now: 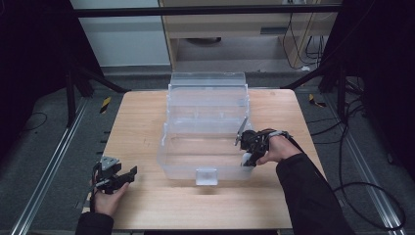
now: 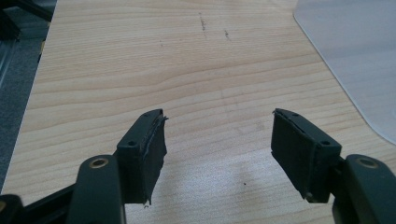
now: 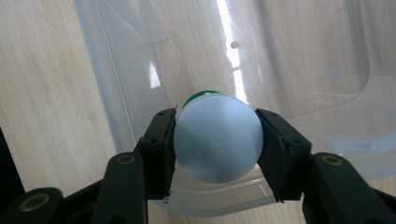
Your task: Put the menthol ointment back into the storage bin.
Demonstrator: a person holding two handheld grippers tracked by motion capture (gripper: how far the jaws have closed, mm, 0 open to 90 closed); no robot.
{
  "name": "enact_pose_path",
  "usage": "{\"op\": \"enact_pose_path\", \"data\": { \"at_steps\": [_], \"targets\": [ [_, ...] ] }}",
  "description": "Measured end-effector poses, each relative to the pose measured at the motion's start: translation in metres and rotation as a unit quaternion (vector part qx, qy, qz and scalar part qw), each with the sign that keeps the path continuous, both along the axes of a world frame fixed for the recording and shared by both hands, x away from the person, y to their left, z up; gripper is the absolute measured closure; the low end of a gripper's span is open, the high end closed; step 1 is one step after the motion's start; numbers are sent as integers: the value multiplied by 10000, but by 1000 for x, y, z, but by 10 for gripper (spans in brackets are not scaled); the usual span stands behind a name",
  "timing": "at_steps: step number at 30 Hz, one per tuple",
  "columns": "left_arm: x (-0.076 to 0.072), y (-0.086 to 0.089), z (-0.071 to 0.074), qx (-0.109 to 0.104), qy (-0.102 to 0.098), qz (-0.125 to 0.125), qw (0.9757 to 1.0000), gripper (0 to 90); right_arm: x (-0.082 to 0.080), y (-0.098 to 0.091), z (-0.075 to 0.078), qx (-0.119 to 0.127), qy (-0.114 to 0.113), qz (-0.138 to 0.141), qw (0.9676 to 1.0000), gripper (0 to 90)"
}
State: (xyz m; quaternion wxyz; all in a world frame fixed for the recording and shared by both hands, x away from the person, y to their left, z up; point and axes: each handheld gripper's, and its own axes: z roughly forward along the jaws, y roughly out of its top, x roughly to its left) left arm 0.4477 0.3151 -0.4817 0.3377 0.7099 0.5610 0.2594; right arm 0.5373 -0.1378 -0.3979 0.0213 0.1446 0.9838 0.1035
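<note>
Tongs on the left (image 1: 131, 172) rest low over the wooden table (image 1: 142, 127), near its front left corner and well apart from the clear plastic bin (image 1: 169, 147); in the left gripper view the two black pads (image 2: 152, 149) stand wide apart with only bare wood between them, holding and touching nothing. Moving right, the bin sits in the middle of the table with its lid tipped back behind it. At its right front corner the right tongs (image 1: 247, 159) are clamped on a small round container (image 3: 218, 138), pale grey-white on the face that looks at the camera, with a strip of green showing behind it; the pads press on its two opposite sides, and it hangs just above the bin's rim and inner wall. The step looks like setting this container down inside the bin. To do it well, keep the grip steady, carry it clear over the rim, lower it until it rests on the floor of the bin, and only then let the tongs part.
</note>
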Motion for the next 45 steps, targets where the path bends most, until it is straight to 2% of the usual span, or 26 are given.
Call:
{"op": "enact_pose_path", "data": {
  "at_steps": [10,21,26,31,34,36,37,38,39,41,42,43,44,45],
  "targets": [
    [0,0,0,3,5,-3,10000,349,1,2,-3,-50,2,-8,10000,495],
    [0,0,0,2,2,-1,10000,349,-1,-1,2,54,-34,-54,10000,502],
    [0,0,0,-7,-1,-1,10000,348,-3,-6,11,240,-143,-258,9993,481],
    [0,0,0,2,-6,8,10000,348,-10,-14,24,644,-386,-444,9962,406],
    [0,0,0,7,-3,12,10000,347,-17,-20,31,922,-665,-643,9914,351],
    [-1,0,0,-6,-8,12,10000,347,-22,-27,35,1169,-856,-818,9861,337],
    [-1,0,0,-14,-10,10,10000,347,-25,-31,37,1306,-985,-933,9821,313],
    [-1,0,0,-6,1,8,10000,347,-26,-35,39,1460,-1079,-1058,9777,293],
    [-1,0,0,0,6,7,10000,346,-29,-41,41,1625,-1180,-1243,9717,290],
    [-1,-1,-1,2,1,9,10000,345,-32,-49,43,1787,-1361,-1491,9630,237],
    [-1,-1,-1,2,1,9,10000,344,-34,-53,43,1883,-1462,-1659,9569,231],
    [-1,-1,-1,2,1,14,10000,344,-38,-59,43,2041,-1590,-1827,9485,232],
    [-1,-1,-1,2,0,17,10000,344,-40,-63,42,2137,-1679,-1886,9437,226],
    [-1,-1,-1,3,1,18,10000,344,-42,-67,41,2274,-1769,-1998,9365,217]
  ]
}}
